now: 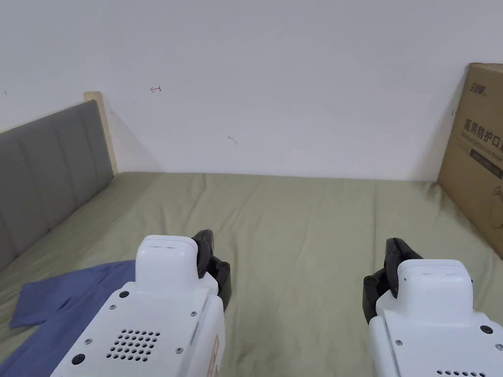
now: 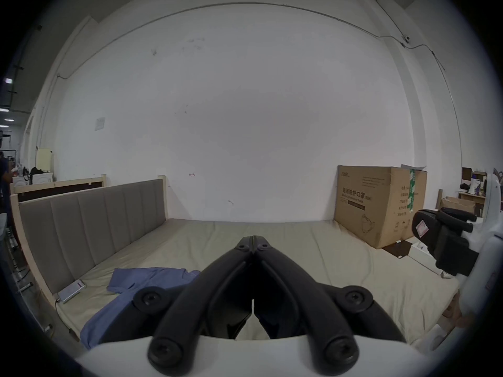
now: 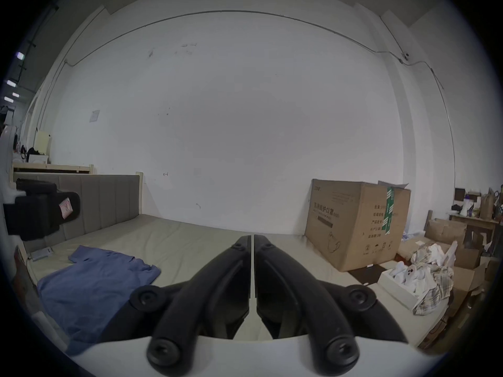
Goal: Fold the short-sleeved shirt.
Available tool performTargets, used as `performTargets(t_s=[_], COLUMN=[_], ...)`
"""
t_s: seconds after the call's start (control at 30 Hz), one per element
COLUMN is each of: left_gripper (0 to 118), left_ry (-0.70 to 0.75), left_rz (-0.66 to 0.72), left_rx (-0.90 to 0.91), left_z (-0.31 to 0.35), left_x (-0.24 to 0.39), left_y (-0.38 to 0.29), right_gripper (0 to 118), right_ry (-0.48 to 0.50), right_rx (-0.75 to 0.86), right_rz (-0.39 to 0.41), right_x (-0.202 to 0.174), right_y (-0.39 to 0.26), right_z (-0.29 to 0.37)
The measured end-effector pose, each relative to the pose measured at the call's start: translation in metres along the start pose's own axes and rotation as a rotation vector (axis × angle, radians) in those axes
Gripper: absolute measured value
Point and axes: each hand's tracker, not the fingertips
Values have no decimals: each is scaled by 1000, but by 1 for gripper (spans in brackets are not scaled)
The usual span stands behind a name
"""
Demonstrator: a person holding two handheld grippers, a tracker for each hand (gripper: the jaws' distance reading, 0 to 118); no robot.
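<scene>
A blue short-sleeved shirt [image 1: 64, 304] [image 2: 141, 282] [image 3: 92, 279] lies spread on the left part of a bed with an olive sheet [image 1: 304, 235], one sleeve pointing toward the headboard. My left gripper [image 1: 209, 243] [image 2: 253, 240] hovers above the bed just right of the shirt, jaws pressed together with nothing between them. Further right, my right gripper [image 1: 395, 248] [image 3: 253, 240] is held above bare sheet, jaws likewise closed and empty. Each gripper also appears side-on in the other's view: the right gripper [image 2: 424, 228] and the left gripper [image 3: 68, 206].
A grey padded headboard [image 1: 44, 167] bounds the bed at left, a white wall [image 1: 275, 98] at the back. A large cardboard box [image 1: 479, 157] stands at the bed's right end. A small flat device [image 2: 71, 290] lies by the headboard. Boxes and piled cloth [image 3: 424, 274] sit beyond the bed.
</scene>
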Motion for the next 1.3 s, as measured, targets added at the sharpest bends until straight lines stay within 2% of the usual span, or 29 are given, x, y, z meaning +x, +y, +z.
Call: performTargets(t_s=[0.2, 0.37, 0.53, 0.67, 0.8, 0.9, 1.27, 1.3], left_gripper=[0, 0, 0, 0, 0, 0, 0, 11], left_ry=[-13, 54, 230, 401, 491, 502, 363, 375], left_rz=[-20, -4, -33, -31, 5, 16, 175, 185], left_rx=[1, 17, 24, 27, 13, -22, -331, -343], left_z=[-2, 8, 35, 69, 87, 83, -10, -21], left_x=[1, -21, -64, -102, -131, -141, -170, -175], left_y=[1, 8, 16, 18, 15, 7, -77, -84], right_gripper=[0, 0, 0, 0, 0, 0, 0, 0], right_ry=[18, 87, 266, 457, 534, 593, 592, 589], right_rx=[-18, -25, -20, -37, -16, -58, -195, -208], right_rz=[-3, -13, -10, -19, 53, 55, 95, 96], right_x=[-3, -19, -61, -107, -143, -154, -165, -165], right_y=[2, 10, 20, 25, 27, 21, -21, -25], right_z=[-3, -10, -19, -20, -10, -13, -46, -50])
